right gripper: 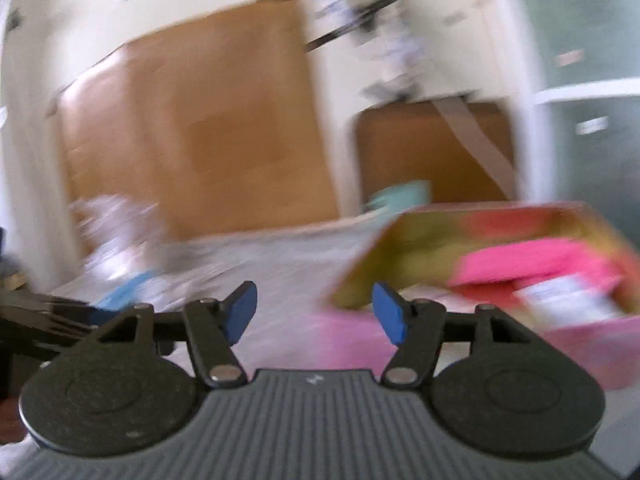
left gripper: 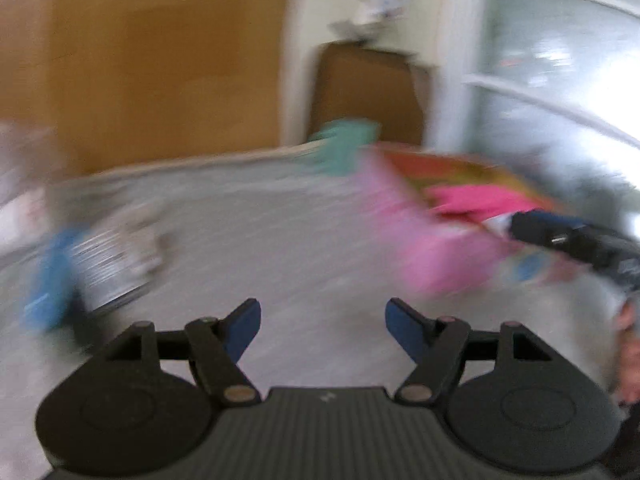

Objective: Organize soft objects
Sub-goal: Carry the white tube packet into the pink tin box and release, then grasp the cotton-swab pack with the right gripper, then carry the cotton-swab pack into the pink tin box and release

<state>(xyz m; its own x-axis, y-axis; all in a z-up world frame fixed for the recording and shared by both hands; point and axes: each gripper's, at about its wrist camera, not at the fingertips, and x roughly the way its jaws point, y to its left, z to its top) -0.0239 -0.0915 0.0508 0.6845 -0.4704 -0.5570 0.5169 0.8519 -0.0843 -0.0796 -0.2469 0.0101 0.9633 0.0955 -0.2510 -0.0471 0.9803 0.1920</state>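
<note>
On grey bed surface (left gripper: pixel 280 220): sorting partly done
Pink box (right gripper: pixel 500 272) is already holding bright pink cloth (right gripper: pixel 532 260); blue item (left gripper: pixel 52 276) and teal cloth (left gripper: pixel 344 146) are lying outside; left gripper (left gripper: pixel 323 320) and right gripper (right gripper: pixel 314 312) are both gaping apart, empty

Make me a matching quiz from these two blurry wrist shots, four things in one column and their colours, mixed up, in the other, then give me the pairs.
Things:
1. box
2. folded cloth inside the box
3. cloth at the far edge
4. gripper pads

Colours:
A. teal
B. dark blue
C. light pink outside
D. hot pink

Pairs: 1-C, 2-D, 3-A, 4-B
</note>
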